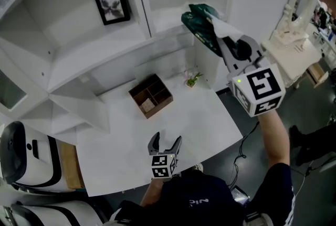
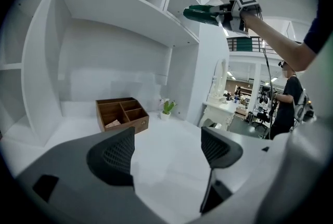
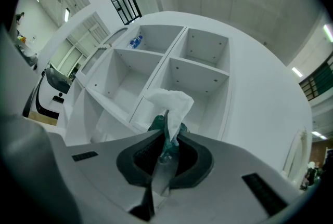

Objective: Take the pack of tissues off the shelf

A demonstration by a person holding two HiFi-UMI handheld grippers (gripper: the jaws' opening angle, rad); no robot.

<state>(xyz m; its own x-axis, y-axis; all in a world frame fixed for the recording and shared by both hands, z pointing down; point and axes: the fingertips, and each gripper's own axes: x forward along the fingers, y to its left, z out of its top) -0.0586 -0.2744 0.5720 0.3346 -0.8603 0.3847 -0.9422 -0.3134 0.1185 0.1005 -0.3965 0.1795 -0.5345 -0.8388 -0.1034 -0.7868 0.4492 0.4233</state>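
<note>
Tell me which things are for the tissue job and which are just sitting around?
For the job: pack of tissues, clamped in the right gripper; shelf.
Just sitting around: wooden box, little plant, framed picture, open left gripper.

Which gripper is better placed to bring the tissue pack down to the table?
Right. The right gripper is shut on the green tissue pack, raised by the shelf. The left gripper is open and empty, low over the table, well away from the pack.
</note>
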